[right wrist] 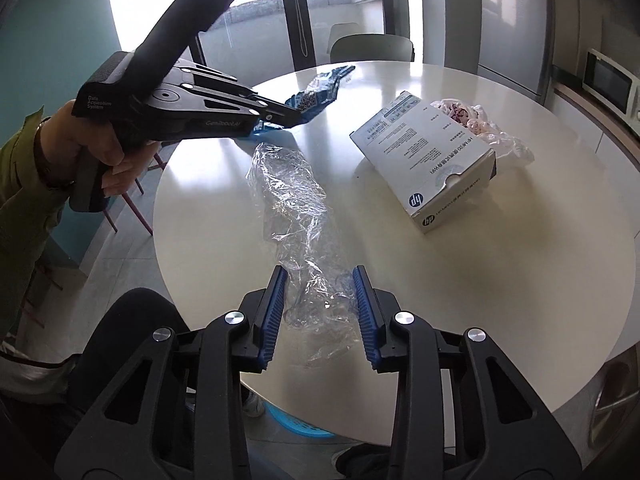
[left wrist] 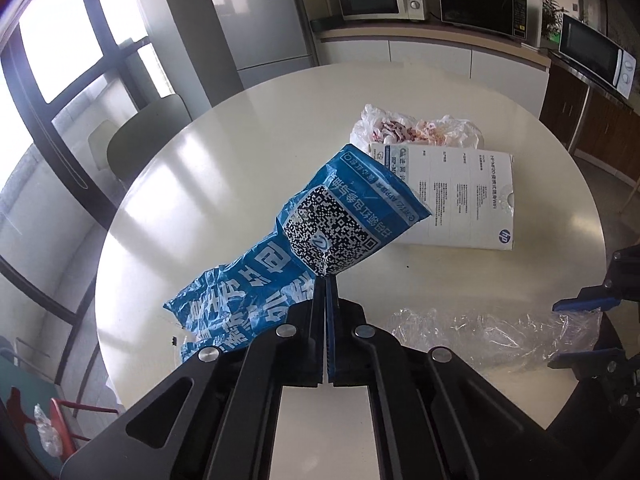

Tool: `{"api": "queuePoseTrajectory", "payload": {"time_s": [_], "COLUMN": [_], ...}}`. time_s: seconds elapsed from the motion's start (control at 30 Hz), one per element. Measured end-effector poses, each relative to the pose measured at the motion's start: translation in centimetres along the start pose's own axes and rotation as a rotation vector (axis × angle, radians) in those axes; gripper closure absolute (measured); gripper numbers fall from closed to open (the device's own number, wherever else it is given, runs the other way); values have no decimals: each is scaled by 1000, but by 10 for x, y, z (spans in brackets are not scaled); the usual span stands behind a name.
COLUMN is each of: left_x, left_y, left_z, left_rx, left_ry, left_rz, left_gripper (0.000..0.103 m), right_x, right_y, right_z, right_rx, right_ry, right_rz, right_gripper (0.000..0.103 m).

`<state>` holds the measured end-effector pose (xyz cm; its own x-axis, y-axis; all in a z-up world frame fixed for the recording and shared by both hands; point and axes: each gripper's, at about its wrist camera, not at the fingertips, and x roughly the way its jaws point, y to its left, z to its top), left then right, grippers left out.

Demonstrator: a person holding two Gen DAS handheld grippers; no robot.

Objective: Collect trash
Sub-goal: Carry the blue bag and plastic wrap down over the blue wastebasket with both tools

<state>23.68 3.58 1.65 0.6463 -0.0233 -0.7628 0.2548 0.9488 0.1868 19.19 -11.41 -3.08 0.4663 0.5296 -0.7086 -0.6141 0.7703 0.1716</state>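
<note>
on the round white desk (right wrist: 500,300) lie a white hp box (right wrist: 432,168) and a clear wrapper (right wrist: 296,216). my left tool (left wrist: 325,280) is clamped on the blue bag (left wrist: 320,228), lifting its end off the desk. my right tool (right wrist: 320,312) stands half open around the wrapper's near end, its pads not visibly pressing.

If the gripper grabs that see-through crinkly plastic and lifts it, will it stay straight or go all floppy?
Probably floppy: the clear plastic wrap is thin and crumpled, lying limp on the table. It looks very light, so it may slide or bunch up between the right gripper fingers. The blue bag already droops from the left gripper.
</note>
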Motion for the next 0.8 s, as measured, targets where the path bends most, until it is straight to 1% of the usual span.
{"api": "queuePoseTrajectory", "payload": {"time_s": [0.07, 0.17, 0.3, 0.37, 0.5, 0.7, 0.8], "left_x": [-19, -41, -76, -94, -119, -146, -160], "left_y": [3, 10, 10, 7, -5, -20, -31], "left_z": [-4, -7, -15, -21, -35, -58, -75], "left_rx": [-40, -94, -151, -165, -183, -207, -205], "left_ry": [-31, -54, -119, -153, -189, -220, -230], "left_rz": [10, 38, 36, 32, 25, 17, 22], "left_gripper": [103, 103, 103, 103, 103, 103, 103], "right_x": [-4, -9, -20, -27, -41, -66, -81], "right_y": [-1, -5, -12, -14, -11, -4, -1], "right_z": [-4, -8, -15, -17, -23, -37, -46], "right_rx": [16, 47, 99, 116, 130, 138, 140], "right_ry": [-11, -26, -59, -77, -97, -125, -134], "right_rz": [1, 0, -7, -8, -2, -1, 6], "right_gripper": [71, 71, 71, 71, 71, 71, 71]}}
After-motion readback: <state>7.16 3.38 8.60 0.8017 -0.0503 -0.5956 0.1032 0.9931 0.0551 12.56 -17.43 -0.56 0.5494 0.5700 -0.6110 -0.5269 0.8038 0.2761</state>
